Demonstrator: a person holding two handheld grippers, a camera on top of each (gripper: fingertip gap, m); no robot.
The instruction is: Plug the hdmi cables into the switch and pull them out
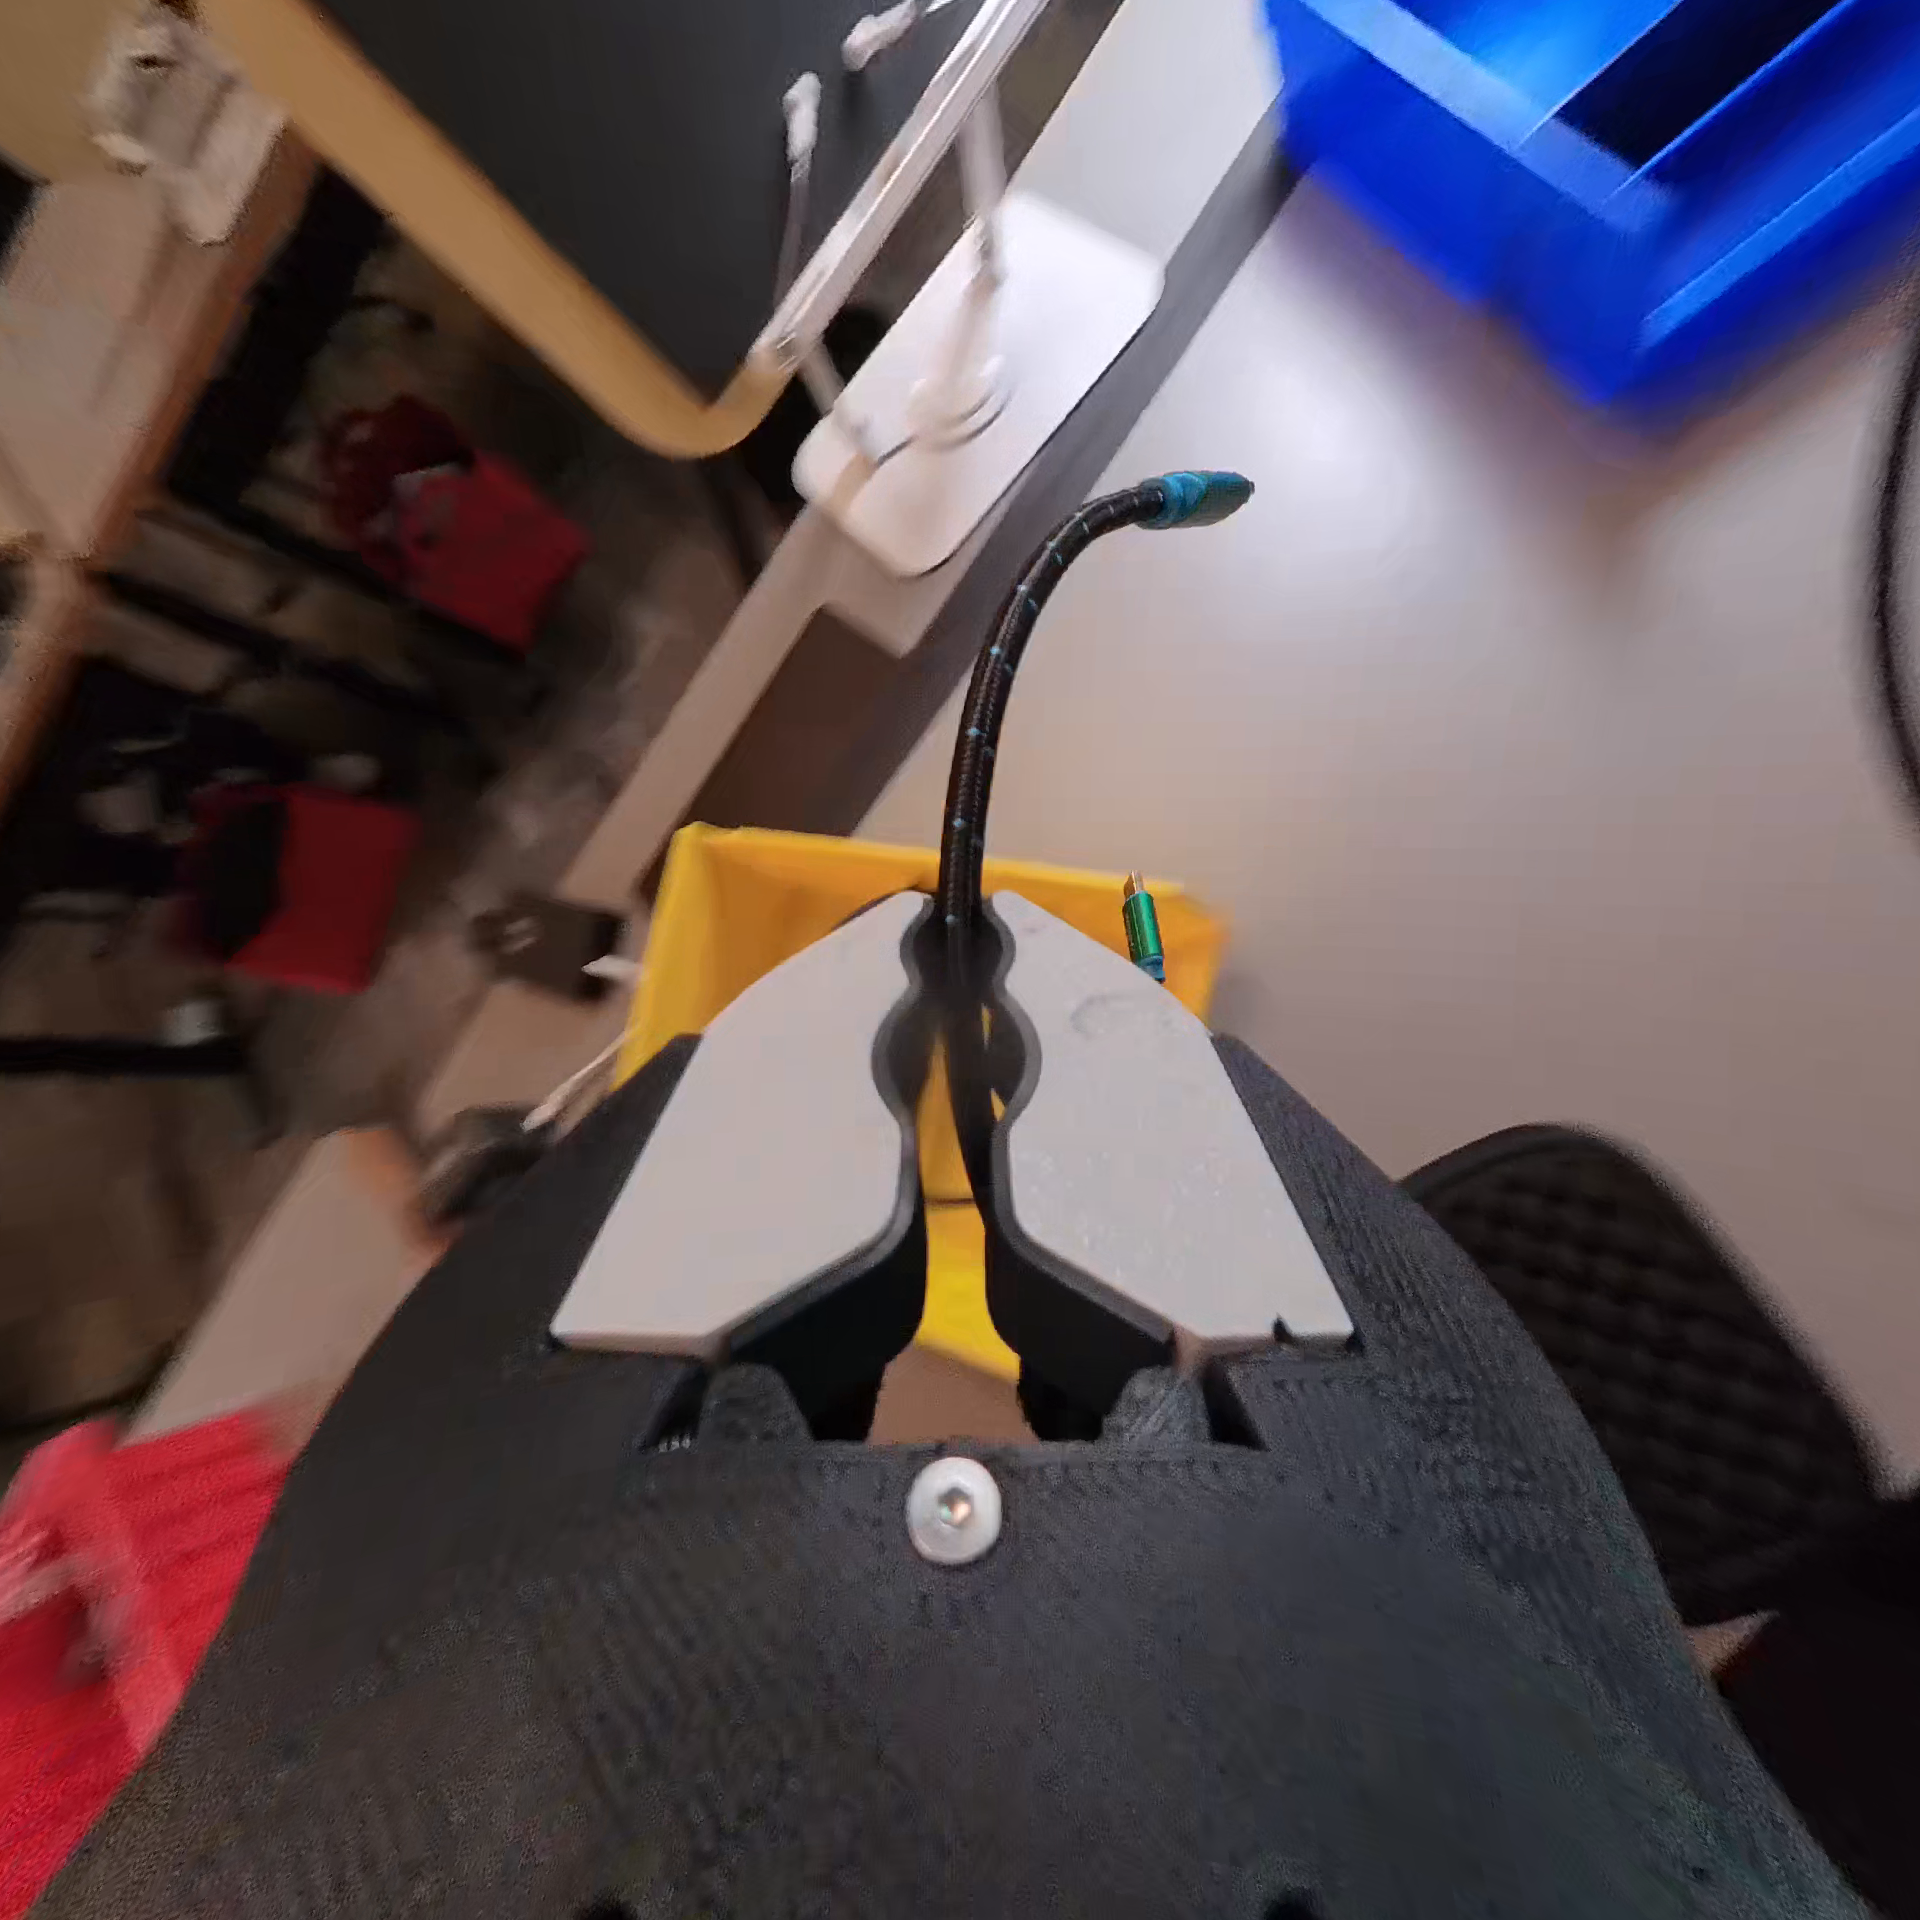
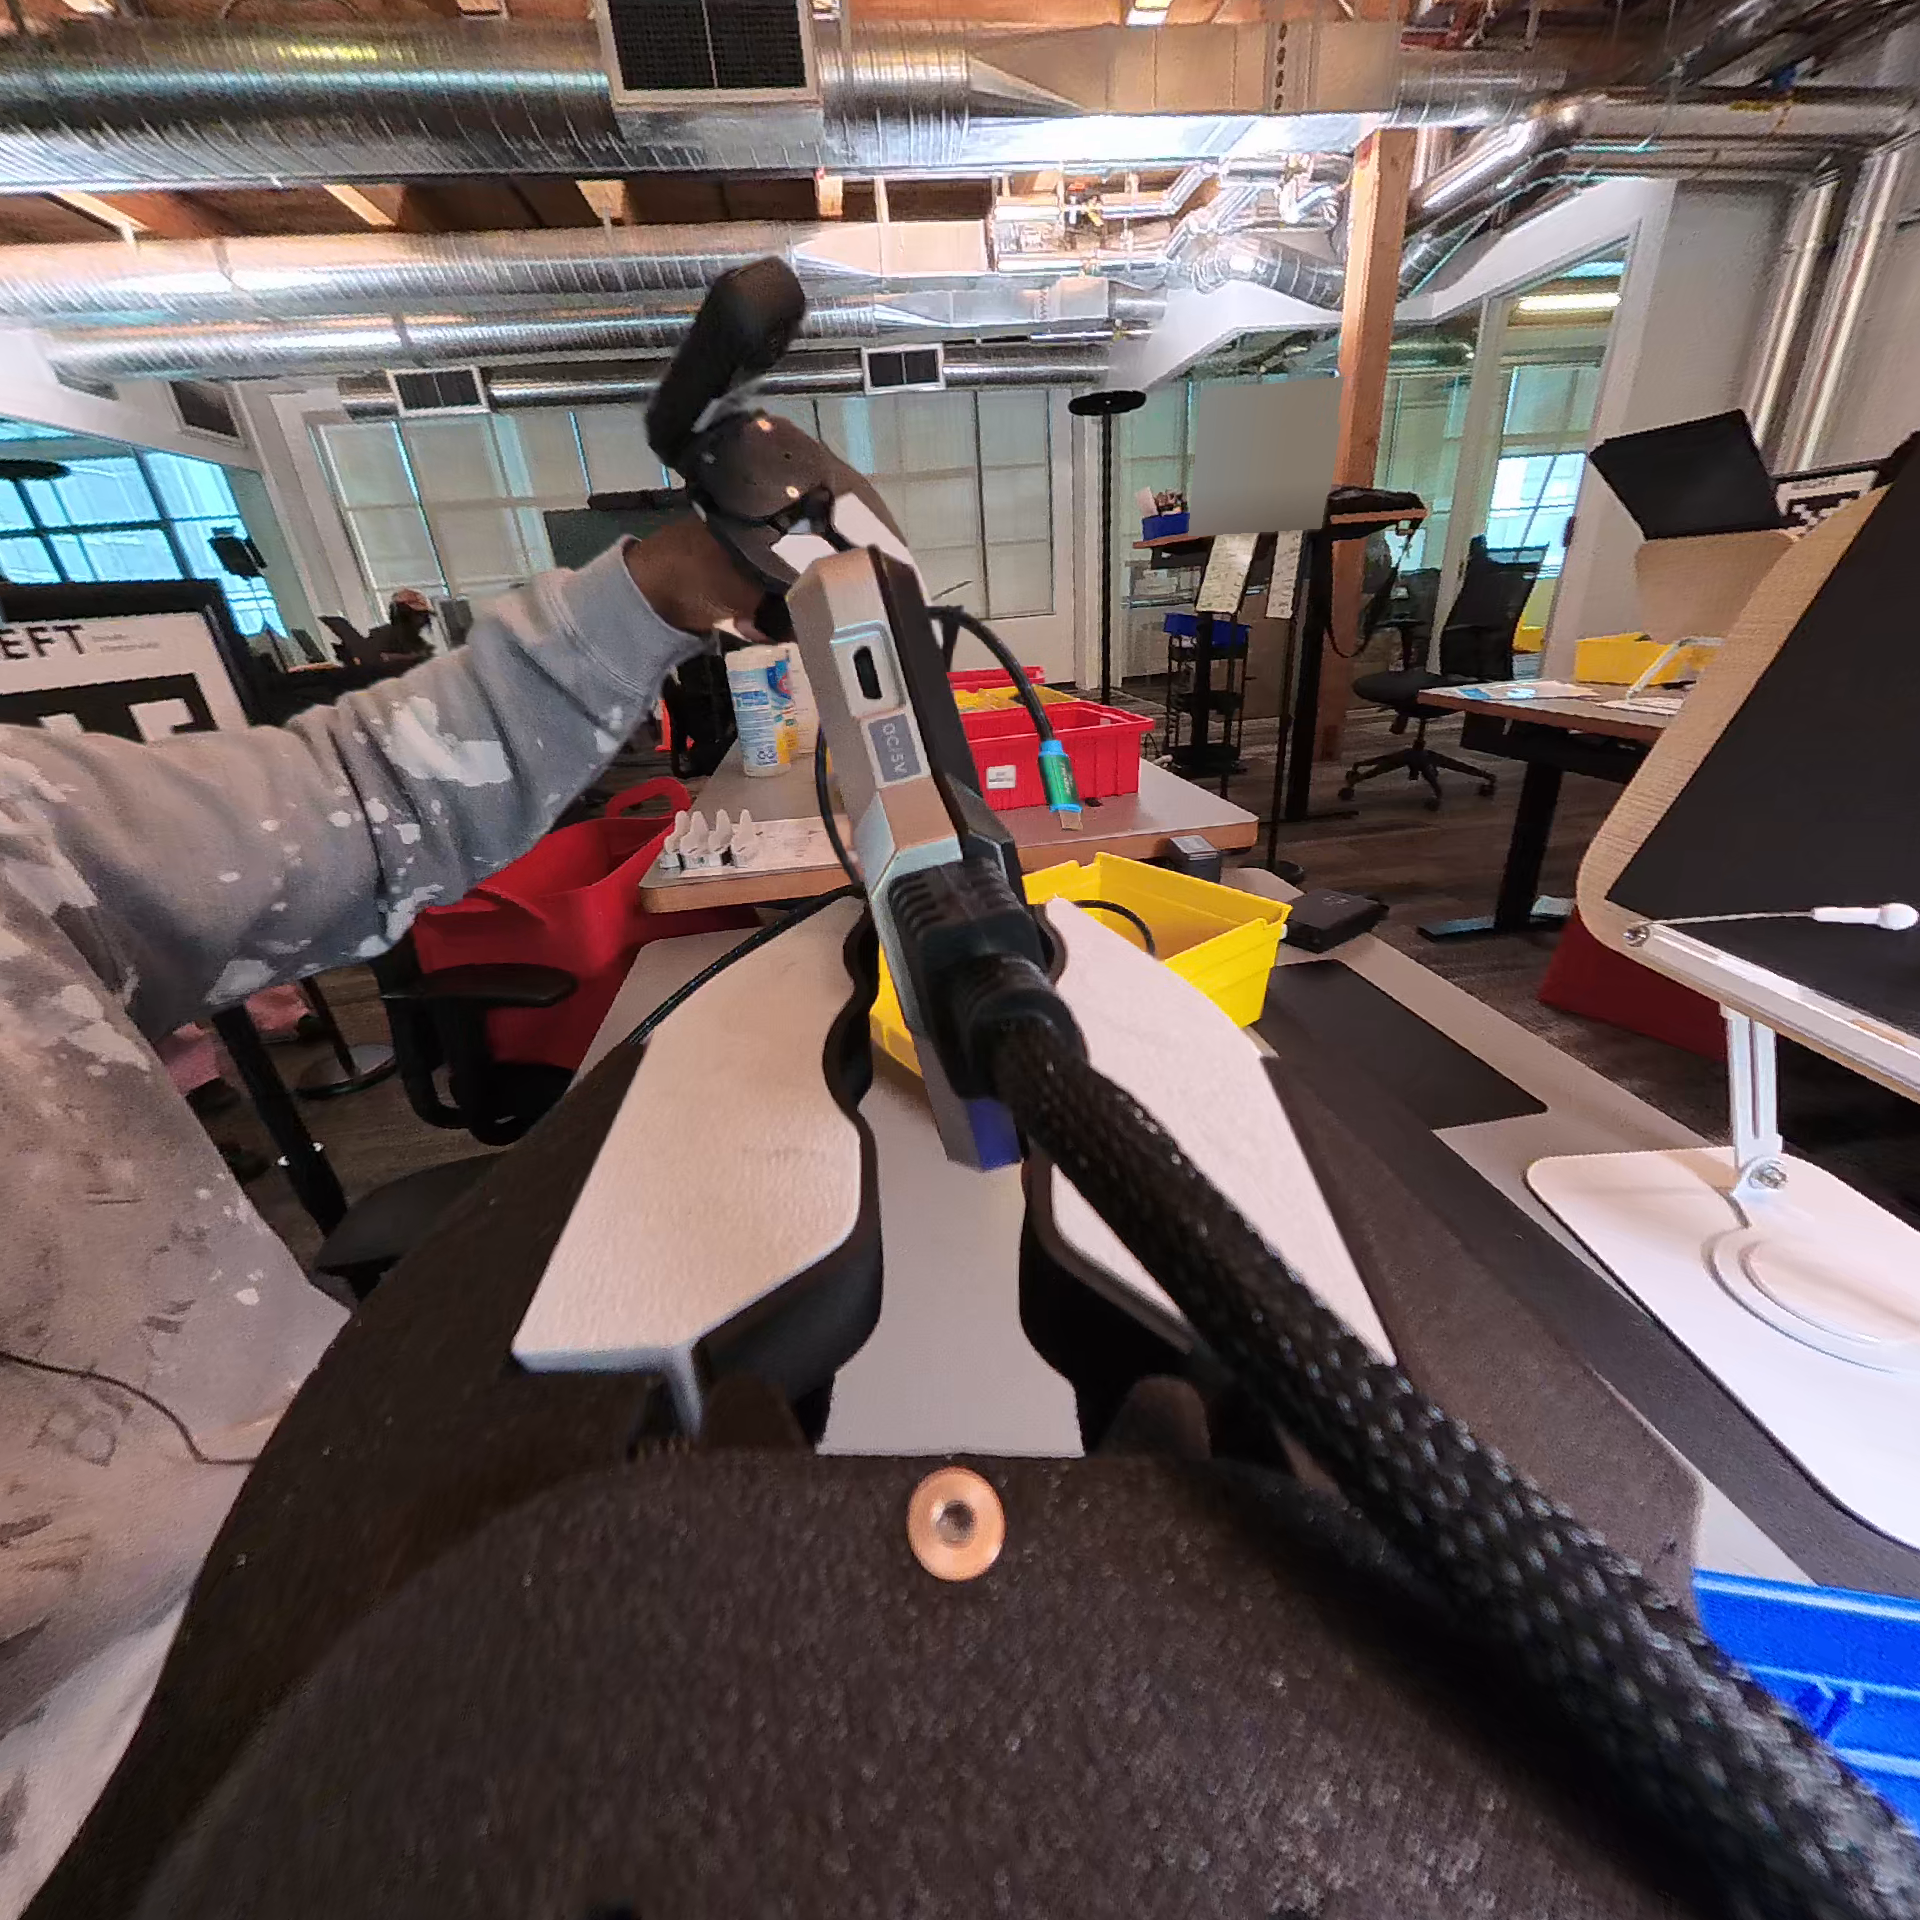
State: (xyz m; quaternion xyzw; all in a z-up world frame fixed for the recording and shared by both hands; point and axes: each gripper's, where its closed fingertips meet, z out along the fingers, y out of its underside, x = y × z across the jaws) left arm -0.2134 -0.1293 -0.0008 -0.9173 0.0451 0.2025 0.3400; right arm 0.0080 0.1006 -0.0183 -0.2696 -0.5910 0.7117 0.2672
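Grey switch (image 2: 883, 727) hangs mid-air off the left gripper (image 2: 831, 545), jaws clamped, while the right gripper (image 2: 951, 961) pinches the seated black plug (image 2: 961, 914): yank crookedly and the port could jam, or the switch could twist free.

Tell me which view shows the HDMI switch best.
Right wrist view. The switch hangs mid-frame, held up at its top by the left gripper, with an empty port on its side and a thick braided cable plugged into its lower end. The left wrist view shows no switch, only a thin braided cable pinched between its fingers.
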